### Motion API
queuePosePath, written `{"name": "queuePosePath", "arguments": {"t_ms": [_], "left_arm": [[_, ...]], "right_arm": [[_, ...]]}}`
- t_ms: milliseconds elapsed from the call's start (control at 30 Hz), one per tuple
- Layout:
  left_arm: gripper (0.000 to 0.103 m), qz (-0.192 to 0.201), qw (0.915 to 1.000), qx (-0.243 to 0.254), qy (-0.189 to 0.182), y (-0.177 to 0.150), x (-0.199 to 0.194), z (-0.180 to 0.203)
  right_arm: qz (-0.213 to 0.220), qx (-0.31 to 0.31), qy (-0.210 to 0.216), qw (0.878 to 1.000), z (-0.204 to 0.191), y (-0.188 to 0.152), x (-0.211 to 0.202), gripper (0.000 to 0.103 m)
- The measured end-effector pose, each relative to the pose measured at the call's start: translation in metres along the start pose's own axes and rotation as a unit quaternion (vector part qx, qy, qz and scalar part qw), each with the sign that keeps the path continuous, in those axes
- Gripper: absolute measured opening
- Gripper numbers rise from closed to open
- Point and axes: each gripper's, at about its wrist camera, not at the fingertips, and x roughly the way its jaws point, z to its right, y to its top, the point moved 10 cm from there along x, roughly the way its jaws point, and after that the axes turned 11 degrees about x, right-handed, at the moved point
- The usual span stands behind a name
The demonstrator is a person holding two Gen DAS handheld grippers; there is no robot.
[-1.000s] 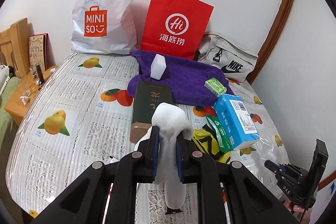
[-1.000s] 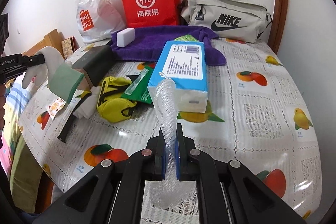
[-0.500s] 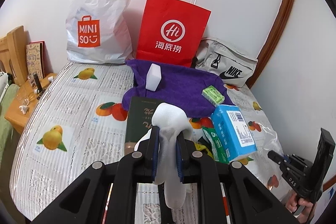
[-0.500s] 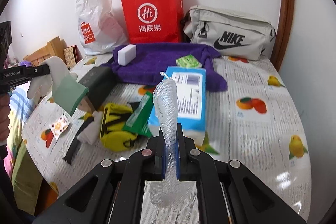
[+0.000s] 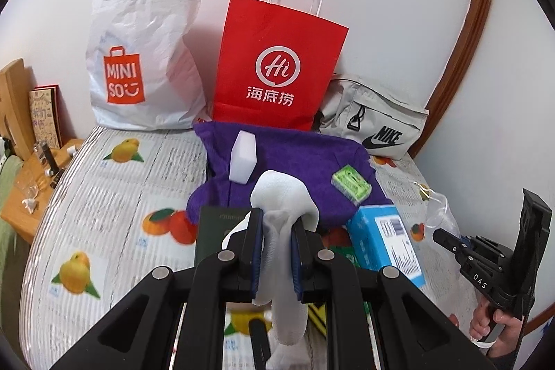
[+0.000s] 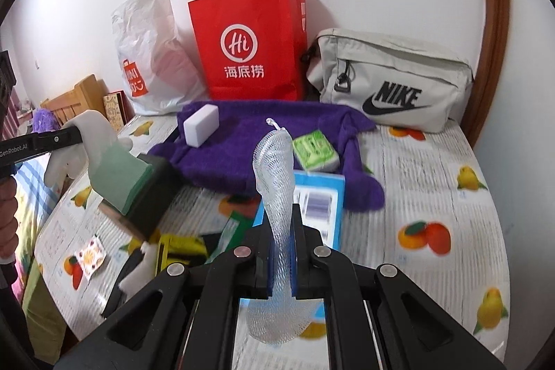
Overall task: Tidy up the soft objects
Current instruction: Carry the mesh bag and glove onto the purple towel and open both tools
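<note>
- Carrying step: the left gripper (image 5: 275, 243) is clenched on a white glove (image 5: 282, 200), and the right gripper (image 6: 280, 252) is clenched on a clear mesh bag (image 6: 274, 169); both are held above the worktop (image 6: 433, 182).
- Next, I judge, each needs a place to go, perhaps the purple towel (image 6: 263, 141).
- The red paper bag (image 6: 249, 40), white plastic bag (image 6: 152, 51) and grey pouch (image 6: 392, 75) stand at the wall; their contents are hidden.

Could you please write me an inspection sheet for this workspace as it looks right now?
Surface: fruit-print tablecloth covering the table.
Job's things: white glove with green cuff; clear mesh netting sleeve; purple towel carrying a white sponge block and green packet.
Clutter: blue tissue pack, dark box.
Grippers: left gripper shut on the glove; right gripper shut on the netting.
Cables: nothing seen.
Surroundings: red paper bag, white plastic bag, grey pouch against the wall.
</note>
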Motion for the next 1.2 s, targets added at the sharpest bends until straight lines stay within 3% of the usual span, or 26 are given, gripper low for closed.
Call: {"name": "queuePosePath", "arguments": {"t_ms": [733, 1200], "left_arm": [[0.014, -0.016, 0.9993, 0.029, -0.015, 0.063, 0.112, 0.011], [0.014, -0.094, 0.9948, 0.034, 0.016, 0.021, 0.162, -0.027]], "right_arm": [[-0.035, -0.007, -0.009, 0.999, 0.02, 0.06, 0.099, 0.007], [-0.083, -0.035, -0.022, 0.996, 0.018, 0.074, 0.163, 0.007]]}}
